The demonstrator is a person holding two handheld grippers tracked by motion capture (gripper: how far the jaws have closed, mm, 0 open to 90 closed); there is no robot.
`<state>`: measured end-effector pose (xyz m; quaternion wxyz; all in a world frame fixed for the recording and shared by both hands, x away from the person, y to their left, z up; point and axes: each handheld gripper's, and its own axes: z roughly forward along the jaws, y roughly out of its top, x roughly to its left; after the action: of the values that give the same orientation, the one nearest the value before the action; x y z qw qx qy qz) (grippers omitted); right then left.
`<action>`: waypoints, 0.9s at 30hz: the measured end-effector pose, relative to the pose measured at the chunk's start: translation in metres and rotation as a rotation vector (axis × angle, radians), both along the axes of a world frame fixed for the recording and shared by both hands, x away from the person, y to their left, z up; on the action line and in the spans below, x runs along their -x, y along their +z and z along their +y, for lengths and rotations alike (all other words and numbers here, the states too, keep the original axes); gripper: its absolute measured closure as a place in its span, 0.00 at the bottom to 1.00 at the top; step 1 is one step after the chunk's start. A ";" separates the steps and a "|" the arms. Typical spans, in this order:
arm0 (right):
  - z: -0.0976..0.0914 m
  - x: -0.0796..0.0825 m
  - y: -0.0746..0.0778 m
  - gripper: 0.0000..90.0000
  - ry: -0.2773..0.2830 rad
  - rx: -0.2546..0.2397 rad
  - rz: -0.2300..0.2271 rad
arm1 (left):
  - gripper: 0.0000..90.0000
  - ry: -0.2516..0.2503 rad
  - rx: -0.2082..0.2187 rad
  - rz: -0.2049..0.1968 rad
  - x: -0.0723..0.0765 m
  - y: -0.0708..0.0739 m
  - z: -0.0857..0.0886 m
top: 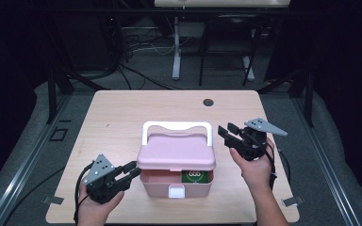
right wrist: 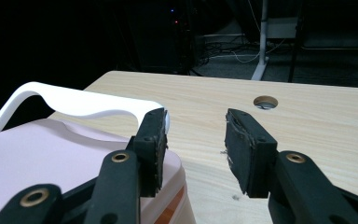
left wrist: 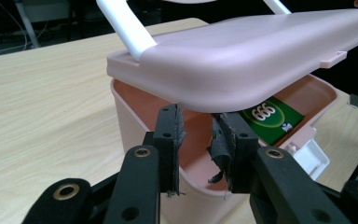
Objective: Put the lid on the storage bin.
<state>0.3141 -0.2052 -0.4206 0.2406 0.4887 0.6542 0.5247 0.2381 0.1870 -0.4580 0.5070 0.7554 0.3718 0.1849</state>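
A pink box [top: 176, 162] stands near the front edge of the wooden table [top: 122, 113], about in the middle between the two hands. Its pink lid [top: 176, 151] is lifted a little at the front, so there is a gap, and its white handle [top: 176, 128] stands upright at the back. Through the gap a green packet [top: 195, 177] with white digits is visible inside the box. The left gripper [top: 133, 170] is low at the left side of the box and points to the gap; in the left gripper view its jaws are apart with nothing between them, just under the front edge of the lid, and I cannot tell if they touch it. The right gripper [top: 226, 132] is at the right back corner of the box, beside the end of the handle. Its jaws are open and hold nothing; one pad is just beside the handle end.
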 end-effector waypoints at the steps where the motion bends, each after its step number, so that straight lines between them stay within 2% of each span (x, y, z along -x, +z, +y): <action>1: 0.000 0.000 0.000 0.64 0.000 -0.001 0.003 | 0.79 0.000 -0.001 0.008 0.001 -0.003 0.000; 16: 0.000 -0.001 -0.001 0.64 -0.001 0.002 0.011 | 0.79 0.002 -0.004 0.042 0.004 -0.016 0.002; 27: 0.000 -0.003 -0.005 0.64 -0.002 -0.002 0.021 | 0.79 -0.007 -0.029 0.057 0.005 -0.021 0.002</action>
<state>0.3171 -0.2047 -0.4255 0.2339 0.4951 0.6555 0.5200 0.2327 0.1886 -0.4786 0.4856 0.7690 0.3808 0.1669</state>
